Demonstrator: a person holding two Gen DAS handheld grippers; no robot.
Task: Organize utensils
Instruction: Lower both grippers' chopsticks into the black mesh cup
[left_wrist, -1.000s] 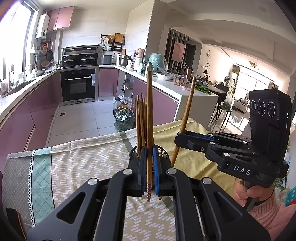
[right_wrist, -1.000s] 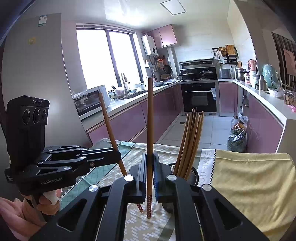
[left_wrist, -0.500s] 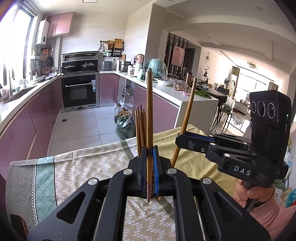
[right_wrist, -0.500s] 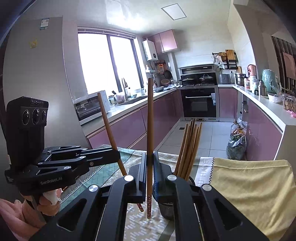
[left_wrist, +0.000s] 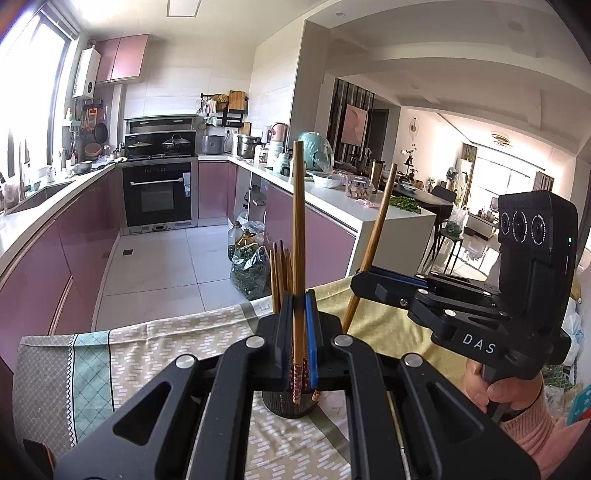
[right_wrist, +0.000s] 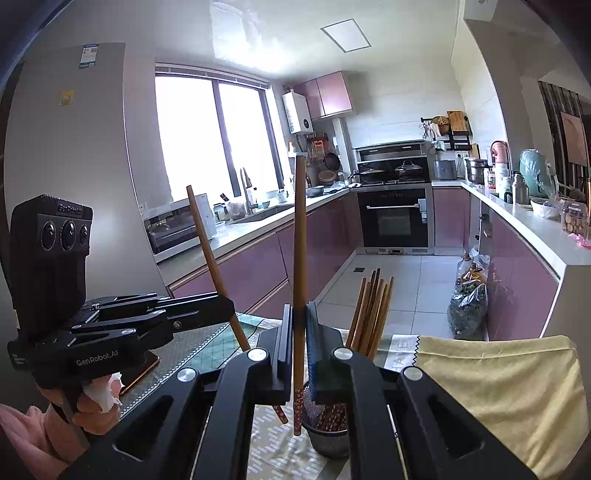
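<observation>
- Left gripper (left_wrist: 299, 325) — fingers clamp one upright chopstick (left_wrist: 298, 229), directly above the mesh holder (left_wrist: 288, 404) on the tabletop (left_wrist: 147, 347).
- Right gripper (right_wrist: 297, 332) pinches another chopstick (right_wrist: 300, 258); holder's bundle (right_wrist: 371, 314) stands at its 2 o'clock.

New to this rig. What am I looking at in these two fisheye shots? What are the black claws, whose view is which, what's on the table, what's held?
No robot here: a person holds a two-finger gripper in each hand, and each gripper carries a fisheye camera looking along its fingers. The black arms at the bottom of each picture belong to the camera's own gripper.

Left wrist view: the left gripper is shut on a chopstick held upright. To the side is the right gripper, gripping a tilted chopstick.

Right wrist view: the same scene from the other side, with the left gripper at the picture's left.

On the table, a patterned tablecloth carries a dark mesh holder already holding several chopsticks.
</observation>
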